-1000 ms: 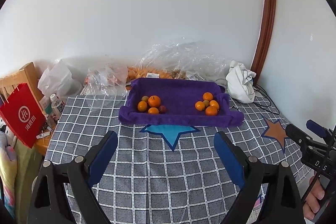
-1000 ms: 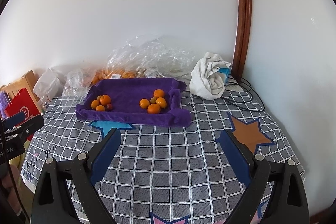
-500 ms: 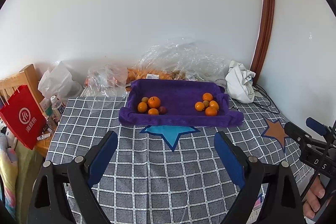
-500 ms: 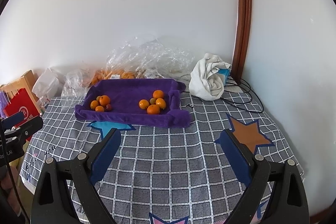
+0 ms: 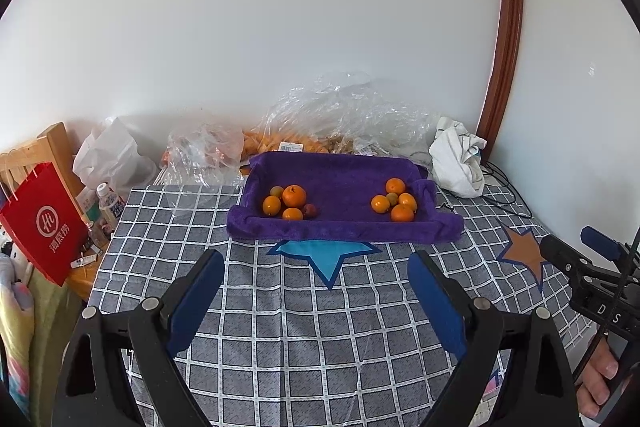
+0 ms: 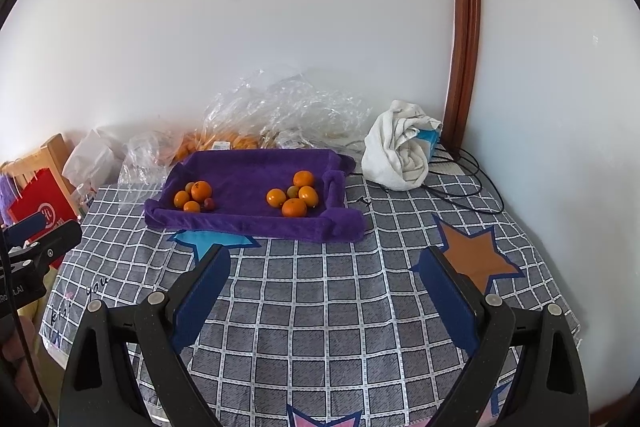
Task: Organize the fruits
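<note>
Two hand-held grippers hang over a table draped in a grey checked tablecloth (image 5: pixel 304 327) with star patches. The left gripper (image 5: pixel 316 291) stands with its blue-padded jaws spread wide and nothing between them; the right gripper (image 6: pixel 324 291) is likewise wide open and empty. Both point down toward the cloth, well short of the fruit.

At twelve o'clock from each gripper sits a purple towel-lined tray (image 5: pixel 340 183) holding two clusters. The left cluster (image 5: pixel 289 203), at about eleven o'clock in the left wrist view, gathers three oranges, a small greenish fruit and a dark red one, all touching or just beside each other. The right cluster (image 5: pixel 395 205), at about one o'clock, has four oranges packed around a small green fruit.

Behind the tray, crumpled clear plastic bags (image 5: pixel 352 119) lie against the wall, some showing orange contents. A bundled white cloth (image 5: pixel 456 159) rests at the tray's two o'clock, beside black cables. At nine o'clock, off the table's edge, a red paper bag (image 5: pixel 44 223) stands near a small bottle (image 5: pixel 110 203). A person's fingers (image 5: pixel 600 379) show at the lower right of the left wrist view, around the right gripper's handle.
</note>
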A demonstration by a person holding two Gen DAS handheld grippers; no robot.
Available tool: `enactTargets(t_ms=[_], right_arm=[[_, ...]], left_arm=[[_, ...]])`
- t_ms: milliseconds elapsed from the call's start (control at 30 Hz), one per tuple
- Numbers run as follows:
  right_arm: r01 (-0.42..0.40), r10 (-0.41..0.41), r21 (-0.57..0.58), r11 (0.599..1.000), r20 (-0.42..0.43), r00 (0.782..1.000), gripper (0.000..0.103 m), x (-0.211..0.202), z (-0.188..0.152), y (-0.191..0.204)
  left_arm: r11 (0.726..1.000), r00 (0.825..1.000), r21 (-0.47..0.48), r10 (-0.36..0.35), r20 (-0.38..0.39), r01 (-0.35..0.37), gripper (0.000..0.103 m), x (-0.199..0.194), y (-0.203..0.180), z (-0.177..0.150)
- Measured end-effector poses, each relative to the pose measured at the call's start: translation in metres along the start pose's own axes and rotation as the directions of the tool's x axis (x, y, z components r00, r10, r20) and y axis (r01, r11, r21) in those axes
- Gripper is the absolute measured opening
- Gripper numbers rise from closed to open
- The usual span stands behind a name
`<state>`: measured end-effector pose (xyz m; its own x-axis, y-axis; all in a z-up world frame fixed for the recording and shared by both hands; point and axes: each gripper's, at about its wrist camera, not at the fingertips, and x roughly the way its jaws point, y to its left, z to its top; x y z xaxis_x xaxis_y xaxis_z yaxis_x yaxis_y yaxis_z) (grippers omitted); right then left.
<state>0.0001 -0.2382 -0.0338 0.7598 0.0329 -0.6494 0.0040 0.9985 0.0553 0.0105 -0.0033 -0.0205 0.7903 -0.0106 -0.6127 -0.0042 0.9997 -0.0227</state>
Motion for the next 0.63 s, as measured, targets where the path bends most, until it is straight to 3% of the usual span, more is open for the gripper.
enactTargets(t_ms=[633], right_arm=[[0.01, -0.01, -0.008, 1.0, -0.005, 1.0, 0.094, 0.0016, -0.0041, 0.0024]], left_arm=[[1.0, 1.0, -0.006, -0.006, 0.007, 0.006, 0.095, 0.0007, 0.0009, -0.0006]])
